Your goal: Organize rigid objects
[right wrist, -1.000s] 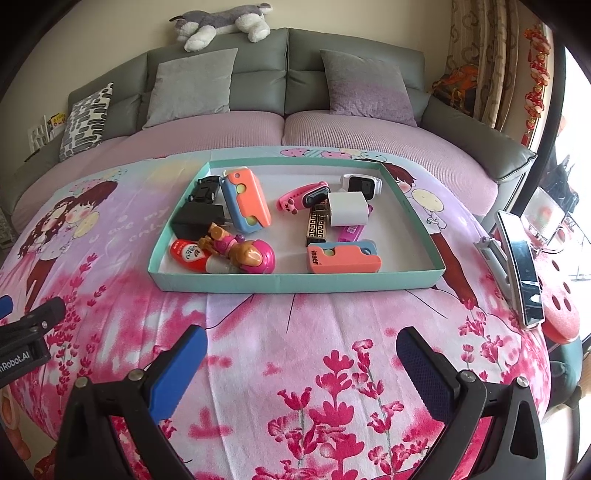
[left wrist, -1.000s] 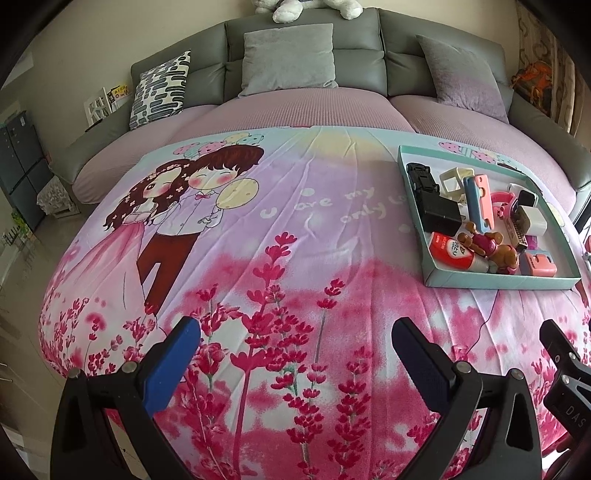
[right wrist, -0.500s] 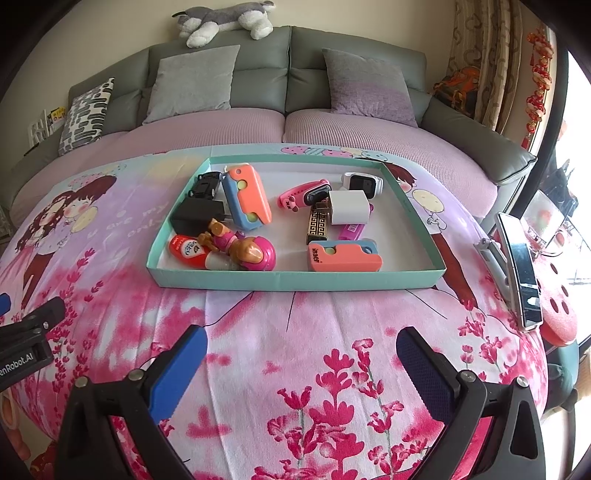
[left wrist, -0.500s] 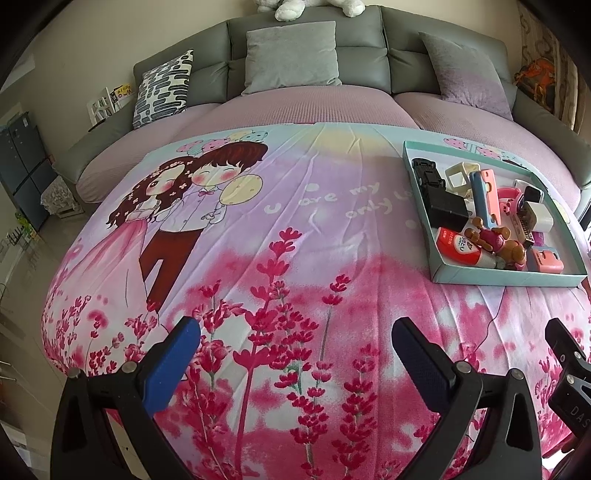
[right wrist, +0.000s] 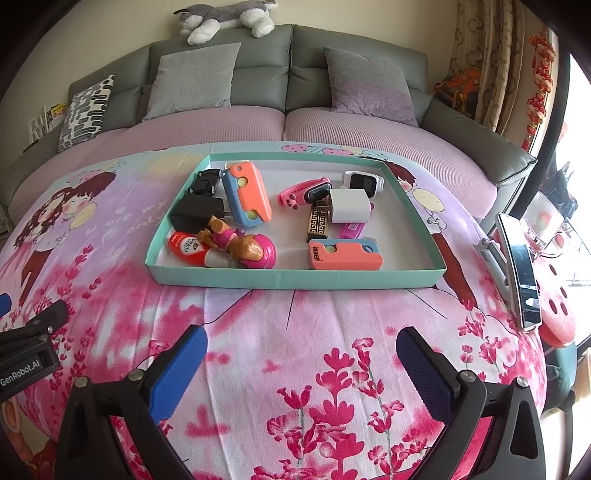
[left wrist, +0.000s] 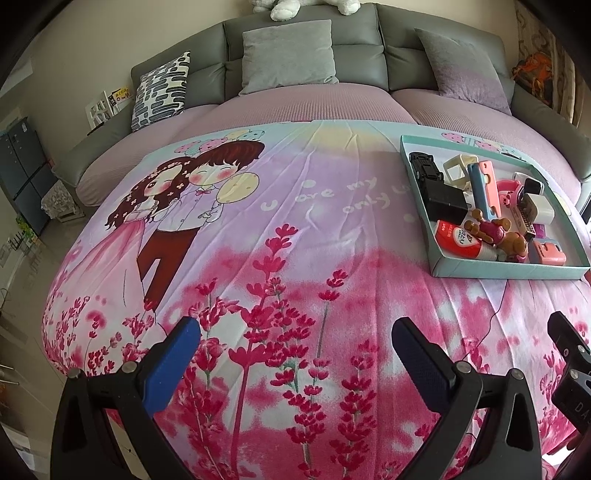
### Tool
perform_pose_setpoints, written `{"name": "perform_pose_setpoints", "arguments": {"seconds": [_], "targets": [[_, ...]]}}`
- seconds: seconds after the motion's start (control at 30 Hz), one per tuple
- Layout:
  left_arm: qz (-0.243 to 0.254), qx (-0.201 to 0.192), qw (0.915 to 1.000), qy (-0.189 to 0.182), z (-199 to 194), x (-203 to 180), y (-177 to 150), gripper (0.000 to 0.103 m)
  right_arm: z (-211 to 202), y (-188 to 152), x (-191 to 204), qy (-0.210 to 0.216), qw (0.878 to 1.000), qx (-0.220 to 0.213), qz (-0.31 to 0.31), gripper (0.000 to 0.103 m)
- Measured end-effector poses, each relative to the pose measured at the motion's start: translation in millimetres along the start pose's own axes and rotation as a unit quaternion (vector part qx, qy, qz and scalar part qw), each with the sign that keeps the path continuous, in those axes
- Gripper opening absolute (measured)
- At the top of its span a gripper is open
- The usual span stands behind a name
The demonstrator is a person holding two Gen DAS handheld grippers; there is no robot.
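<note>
A teal tray [right wrist: 295, 278] sits on the pink flowered blanket and holds several small rigid objects: a black toy car [right wrist: 205, 181], a black charger [right wrist: 195, 216], an orange and blue case [right wrist: 247, 194], a toy dog figure [right wrist: 243, 249], a white charger cube [right wrist: 349, 205] and a smartwatch [right wrist: 364, 181]. My right gripper [right wrist: 301, 356] is open and empty, a short way in front of the tray. My left gripper [left wrist: 295, 349] is open and empty over bare blanket, with the tray [left wrist: 506, 272] to its far right.
A grey sofa with cushions [right wrist: 195, 79] runs behind the blanket. A plush dog [right wrist: 225, 16] lies on the sofa back. A metal stand [right wrist: 517, 266] and a pink stool [right wrist: 557, 314] are to the right of the blanket edge.
Both grippers have drifted slightly; the tray has shifted a little right and down in the left wrist view. Both stay open and empty.
</note>
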State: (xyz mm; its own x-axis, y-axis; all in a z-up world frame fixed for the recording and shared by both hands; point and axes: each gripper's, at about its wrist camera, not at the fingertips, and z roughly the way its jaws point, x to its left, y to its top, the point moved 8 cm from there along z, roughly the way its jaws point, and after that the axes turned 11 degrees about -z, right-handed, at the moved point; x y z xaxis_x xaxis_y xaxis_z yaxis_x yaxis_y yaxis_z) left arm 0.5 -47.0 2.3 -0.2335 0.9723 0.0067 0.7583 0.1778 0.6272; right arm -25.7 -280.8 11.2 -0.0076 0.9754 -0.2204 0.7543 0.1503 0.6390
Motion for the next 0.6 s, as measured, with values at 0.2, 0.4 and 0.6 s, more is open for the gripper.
{"name": "perform_pose_setpoints", "arguments": {"seconds": [0.2,0.4,0.6], "targets": [[0.0,0.0,1.0,0.0,-0.3,-0.3,-0.2,0.103,0.4,-0.5,-0.1,0.0,1.0,0.0,0.0,0.103],[0.0,0.001,1.0,-0.001,0.0,-0.9,-0.4,0.103,0.8,-0.6,-0.1,0.0,1.0,0.0,0.0,0.103],[0.004,0.001,1.0,-0.001,0.3,-1.7,-0.8,0.103,1.0,-0.7,0.3,0.0,1.0,0.001,-0.001,0.103]]}}
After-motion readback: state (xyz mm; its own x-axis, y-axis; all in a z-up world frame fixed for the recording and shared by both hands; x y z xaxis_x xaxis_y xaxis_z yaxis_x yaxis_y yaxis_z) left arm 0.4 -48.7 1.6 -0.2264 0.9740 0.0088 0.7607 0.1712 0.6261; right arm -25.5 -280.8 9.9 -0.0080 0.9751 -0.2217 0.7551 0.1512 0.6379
